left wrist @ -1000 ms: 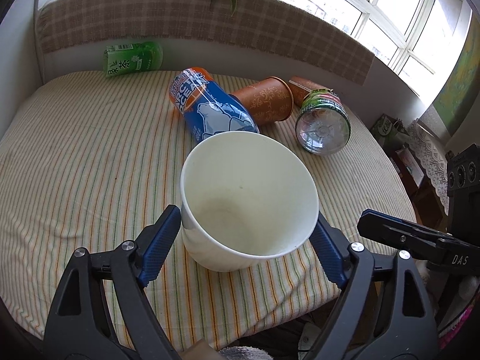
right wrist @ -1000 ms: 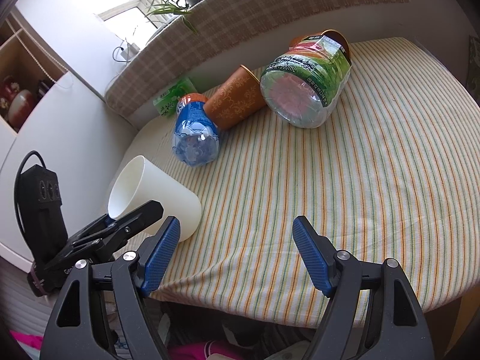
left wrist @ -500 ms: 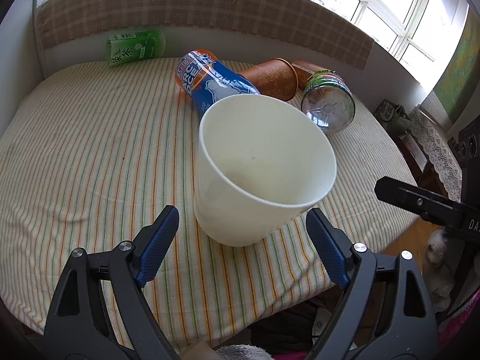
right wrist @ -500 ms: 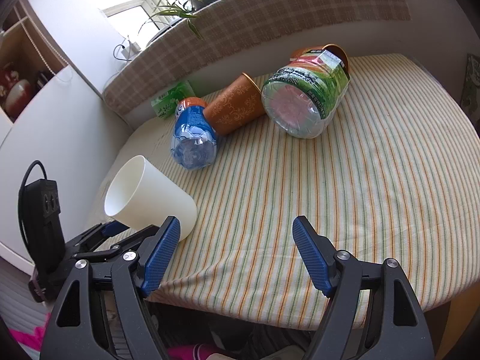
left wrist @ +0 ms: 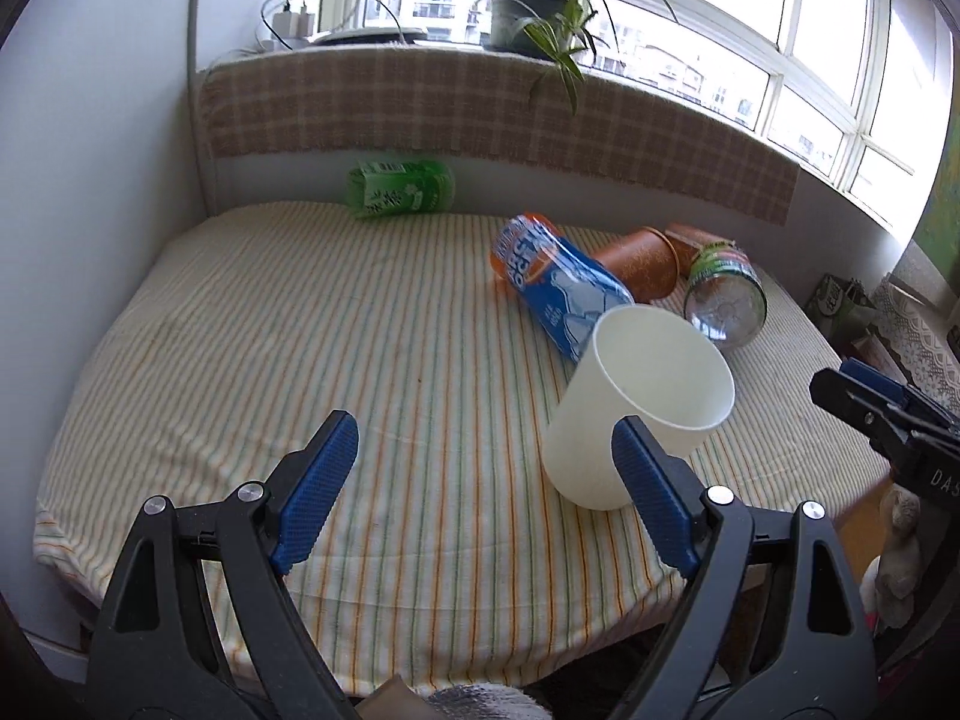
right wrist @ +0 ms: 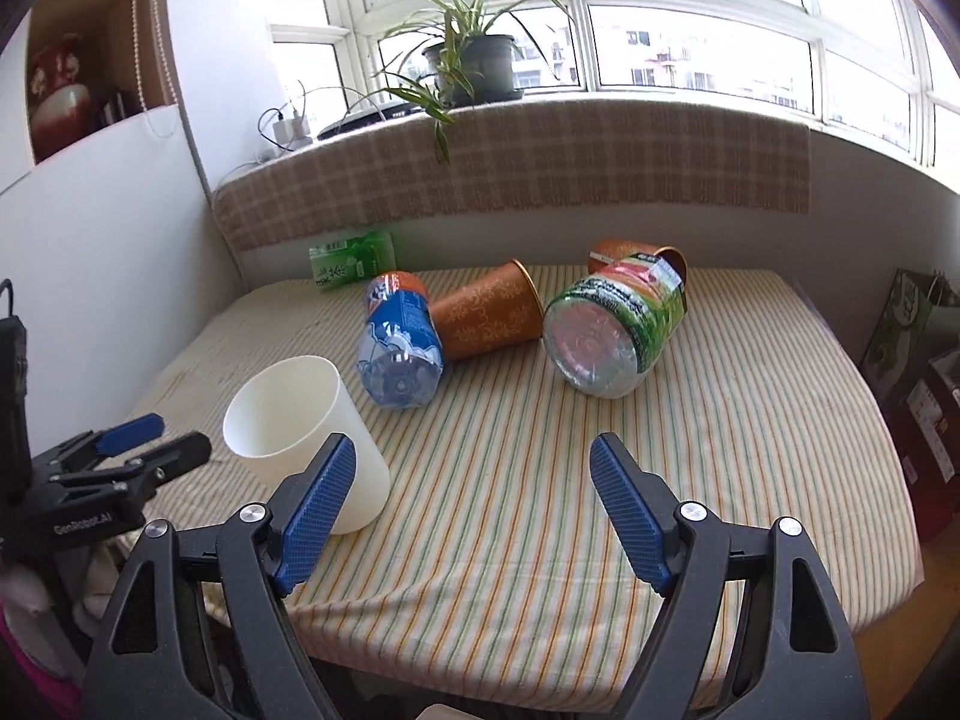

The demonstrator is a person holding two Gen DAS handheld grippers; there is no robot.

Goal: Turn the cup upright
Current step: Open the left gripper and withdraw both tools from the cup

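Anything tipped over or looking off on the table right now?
The white plastic cup stands mouth-up near the table's front edge. Behind it, everything lies toppled: blue-labelled bottle, two copper patterned cups, green-labelled clear bottle, and green carton by the wall.

In the right wrist view, white letters on the black left gripper (right wrist: 129, 441), at the lower left of the frame, read "GenRobot.AI". In the left wrist view, the black right gripper (left wrist: 864, 387), at the right edge, shows "DAS", cut off. The bottle labels are too blurred to read.
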